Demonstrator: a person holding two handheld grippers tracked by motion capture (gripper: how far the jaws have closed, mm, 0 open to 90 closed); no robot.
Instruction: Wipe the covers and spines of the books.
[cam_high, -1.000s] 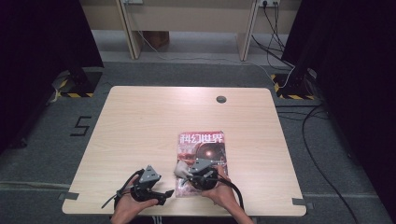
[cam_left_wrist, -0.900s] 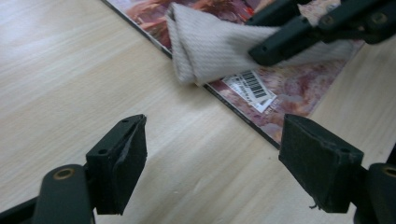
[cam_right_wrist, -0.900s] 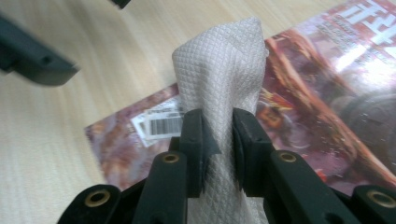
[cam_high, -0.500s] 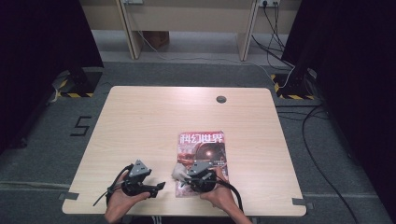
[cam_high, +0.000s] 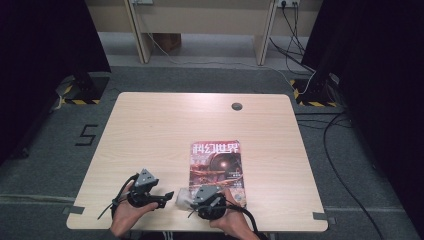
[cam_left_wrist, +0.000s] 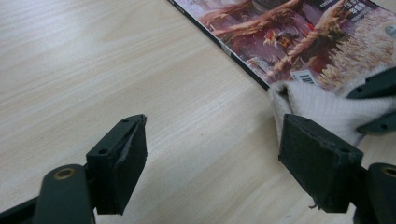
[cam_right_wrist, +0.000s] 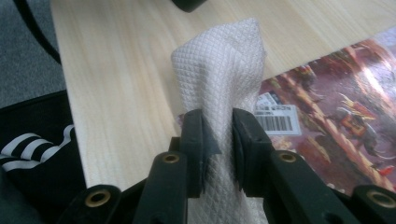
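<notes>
A magazine (cam_high: 216, 166) with a dark red cover lies flat on the table's near right part, its barcode corner (cam_right_wrist: 278, 119) toward me. My right gripper (cam_right_wrist: 218, 135) is shut on a folded white cloth (cam_right_wrist: 219, 74), which sticks up between its jaws beside the magazine's near left corner. In the high view that cloth (cam_high: 183, 197) lies between the two grippers. My left gripper (cam_left_wrist: 212, 158) stands open just above the bare wood, its jaws wide apart, with the cloth (cam_left_wrist: 322, 105) just beyond its right-hand jaw. The left gripper (cam_high: 167, 196) points toward the right gripper (cam_high: 192, 202).
The light wooden table (cam_high: 165, 130) has a round cable hole (cam_high: 236, 106) near its far edge. Both hands are at the front edge (cam_high: 100, 227). Grey carpet, cables (cam_high: 345, 150) and a dark curtain surround the table.
Both grippers have drawn back toward the table's front edge and sit lower. The left one moved slightly left. The right gripper still holds the cloth.
</notes>
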